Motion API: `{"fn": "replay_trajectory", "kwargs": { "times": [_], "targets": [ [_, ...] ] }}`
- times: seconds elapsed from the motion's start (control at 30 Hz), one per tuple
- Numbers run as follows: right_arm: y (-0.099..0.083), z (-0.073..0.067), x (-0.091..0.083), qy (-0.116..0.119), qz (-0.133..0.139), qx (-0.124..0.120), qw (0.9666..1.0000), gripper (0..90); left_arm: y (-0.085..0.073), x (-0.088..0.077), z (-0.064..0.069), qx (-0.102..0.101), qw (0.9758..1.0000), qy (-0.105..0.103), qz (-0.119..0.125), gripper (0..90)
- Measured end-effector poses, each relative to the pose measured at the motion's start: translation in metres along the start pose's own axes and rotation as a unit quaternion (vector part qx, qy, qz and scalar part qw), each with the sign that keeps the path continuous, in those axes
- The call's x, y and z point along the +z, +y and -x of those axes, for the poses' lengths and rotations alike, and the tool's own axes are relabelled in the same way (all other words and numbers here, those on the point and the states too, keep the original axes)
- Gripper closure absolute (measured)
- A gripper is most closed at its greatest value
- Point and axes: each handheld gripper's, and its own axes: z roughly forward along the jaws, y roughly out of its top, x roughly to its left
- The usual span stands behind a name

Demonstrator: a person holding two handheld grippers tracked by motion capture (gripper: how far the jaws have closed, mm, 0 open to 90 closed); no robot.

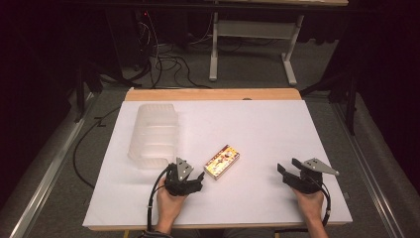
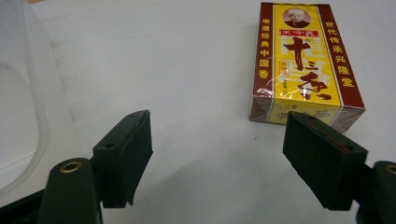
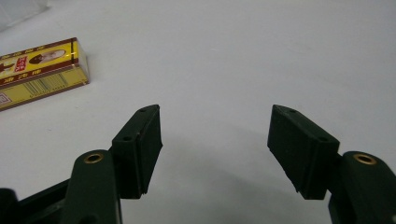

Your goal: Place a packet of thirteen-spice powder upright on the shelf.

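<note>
1. Yellow box (image 2: 306,65) lies flat on the bench, just ahead of our open left tool (image 2: 217,161).
2. We slide its jaws around the box's sides.
3. Our right tool (image 3: 215,149) waits open, well apart.

The box (image 1: 222,161) lay flat on the white table, near its front and a little left of the middle, turned at a slant so that one short end pointed toward the near left. It was a small, flat, oblong carton (image 2: 306,63), yellow on its broad top face with dark red bands along both long sides. Large red characters ran down the yellow, and a small round portrait sat near the far end. A clear, shiny wrap covered it. It looked closed and whole. One long side (image 3: 39,80) carried a barcode.
</note>
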Motion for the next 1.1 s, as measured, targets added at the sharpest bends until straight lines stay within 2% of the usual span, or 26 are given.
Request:
{"fn": "replay_trajectory", "kwargs": {
  "times": [0.4,0.47,0.57,0.73,0.8,0.93,1.03,1.1],
  "targets": [
    [-0.0003,-0.0023,-0.0004,-0.012,0.001,-0.005,0.9999,35.7,0.0,-0.0003,0.0041,0.019,0.9998,0.006,0.002,23.5],
    [0.0001,-0.0016,0.0005,-0.011,-0.003,-0.003,0.9999,35.8,0.0001,-0.0002,0.0042,0.024,0.9997,-0.005,0.001,22.1],
    [0.0002,-0.0021,0.0007,-0.014,-0.005,-0.001,0.9999,35.8,0.0,-0.0004,0.0057,0.029,0.9996,0.002,0.003,23.0],
    [-0.0001,-0.0026,0.0001,-0.016,-0.001,-0.003,0.9999,35.8,0.0004,-0.0005,0.0048,0.02,0.9998,0.007,-0.001,20.9],
    [0.0002,-0.0027,0.0004,-0.019,-0.004,-0.001,0.9998,35.8,0.0006,-0.0013,0.0033,0.015,0.9999,0.003,-0.003,21.3],
    [0.0006,-0.0034,0.0015,-0.024,-0.008,-0.004,0.9997,35.8,0.0009,-0.0041,0.0028,0.013,0.9999,-0.001,0.01,21.9],
    [0.0005,-0.0045,0.0013,-0.028,-0.007,-0.007,0.9996,35.9,0.0048,-0.004,0.0057,-0.003,0.9992,-0.033,0.024,23.2],
    [0.0007,-0.004,0.0018,-0.028,-0.009,-0.009,0.9995,35.9,0.0087,-0.0036,0.0079,0.004,0.9991,-0.037,0.019,22.8]
  ]
}}
